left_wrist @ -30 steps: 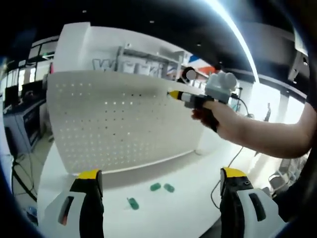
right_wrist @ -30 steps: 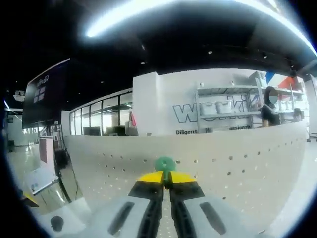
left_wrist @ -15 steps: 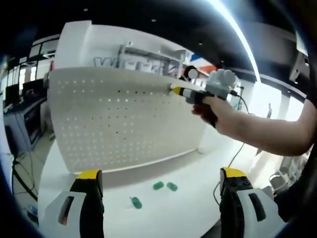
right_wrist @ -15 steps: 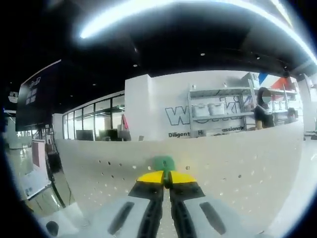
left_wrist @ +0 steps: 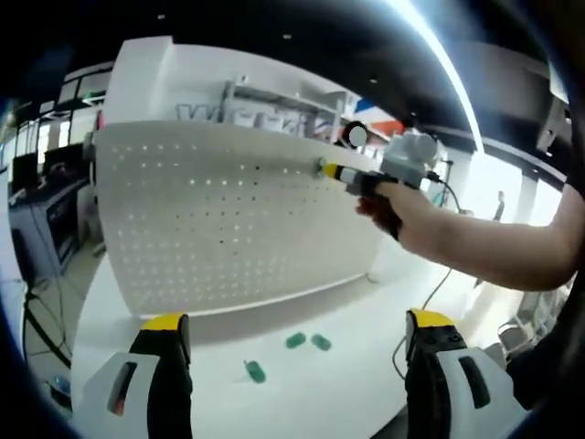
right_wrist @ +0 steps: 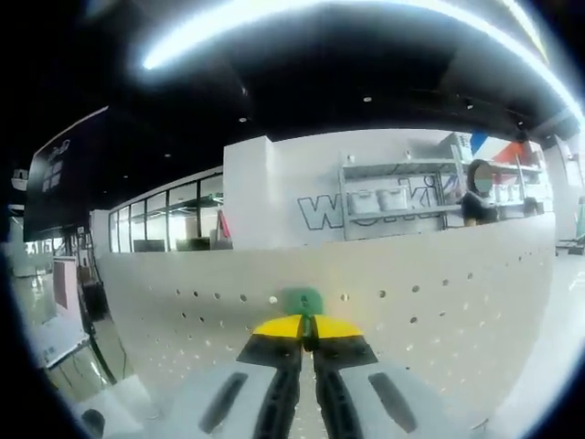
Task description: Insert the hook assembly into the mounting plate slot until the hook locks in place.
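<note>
Carried a little nearer the pegboard's top row than a second ago: green hook (right_wrist: 303, 300), pinched between the closed yellow tips of the right gripper (right_wrist: 307, 322). Sits right at the white pegboard (right_wrist: 439, 311), near its upper edge; contact with a hole cannot be told. Points forward along the jaws toward the board face, long axis roughly perpendicular to the panel.

Seen from the left gripper view: right gripper (left_wrist: 331, 170) held out level by a hand (left_wrist: 402, 212), forearm stretching in from the right edge, yellow tip meeting the pegboard (left_wrist: 219, 219) at its upper right, with a speck of green at the tip. Compared with the earlier frame, tip slightly further right along the top row and closer against the panel.

Left gripper (left_wrist: 297, 329) low in its own view, jaws spread wide and holding nothing.

On the white table (left_wrist: 347, 384) below the board: three more green hooks (left_wrist: 295, 340), (left_wrist: 321, 342), (left_wrist: 254, 371), lying loose, two close together and one apart toward the left.
</note>
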Tool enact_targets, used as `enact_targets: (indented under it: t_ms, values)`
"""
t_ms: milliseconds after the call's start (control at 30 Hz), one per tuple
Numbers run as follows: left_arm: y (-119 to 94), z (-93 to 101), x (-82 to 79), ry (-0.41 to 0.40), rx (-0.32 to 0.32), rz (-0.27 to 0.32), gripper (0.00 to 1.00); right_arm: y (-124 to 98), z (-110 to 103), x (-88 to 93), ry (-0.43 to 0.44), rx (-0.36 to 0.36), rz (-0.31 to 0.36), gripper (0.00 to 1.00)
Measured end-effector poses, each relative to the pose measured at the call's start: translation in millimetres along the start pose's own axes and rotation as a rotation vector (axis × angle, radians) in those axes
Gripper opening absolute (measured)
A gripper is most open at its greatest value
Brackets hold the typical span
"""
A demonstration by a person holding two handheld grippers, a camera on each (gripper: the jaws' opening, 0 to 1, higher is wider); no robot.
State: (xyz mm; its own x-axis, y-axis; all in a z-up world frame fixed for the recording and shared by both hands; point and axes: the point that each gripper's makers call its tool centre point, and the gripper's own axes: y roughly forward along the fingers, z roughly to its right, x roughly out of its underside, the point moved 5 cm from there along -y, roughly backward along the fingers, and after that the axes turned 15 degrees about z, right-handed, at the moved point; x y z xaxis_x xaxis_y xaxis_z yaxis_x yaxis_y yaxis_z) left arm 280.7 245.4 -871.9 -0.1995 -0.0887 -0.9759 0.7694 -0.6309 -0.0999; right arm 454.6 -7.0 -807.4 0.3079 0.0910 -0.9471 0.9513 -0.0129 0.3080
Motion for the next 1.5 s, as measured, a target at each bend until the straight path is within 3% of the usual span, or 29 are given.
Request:
enact_targets:
  t_ms: [367,433,567,667,800,967,1300,1367,1500]
  values:
    - [-4.8,-1.5,1.6,-0.007,-0.014,-0.001,0.99,3.4,-0.5,3.4,0.019,0.013,-0.024,0.01]
    - [-4.8,-0.8,1.9,-0.008,-0.013,-0.001,0.99,4.1,-1.4,4.4,-0.009,0.002,-0.042,0.02]
    - [-6.1,3.6,1.2,-0.004,-0.004,-0.003,0.98,4.0,-6.3,1.7,0.041,-0.009,-0.047,0.11]
    - [-7.3,4.5,1.9,-0.004,0.0,-0.004,0.99,2.4,-8.0,2.7,0.061,-0.015,-0.063,0.12]
    - [-10.2,5.1,2.2,0.001,-0.001,-0.01,1.0,-5.7,-8.8,-4.9,0.04,-0.036,-0.06,0.15]
    - [-13.2,7.9,1.4,-0.004,-0.003,-0.006,1.0,-12.1,-9.5,-12.9,0.113,-0.064,-0.068,0.23]
    - [-17.8,10.8,5.8,0.021,-0.007,-0.037,1.0,-43.7,-4.1,-27.5,0.058,-0.137,-0.081,0.25]
    - [-19.2,9.8,8.1,0.024,-0.015,-0.052,1.0,-51.4,-5.5,-27.0,0.114,-0.165,-0.106,0.27]
    - [-22.1,10.8,9.8,0.017,-0.019,-0.057,1.0,-66.5,0.2,-29.1,0.114,-0.174,-0.112,0.27]
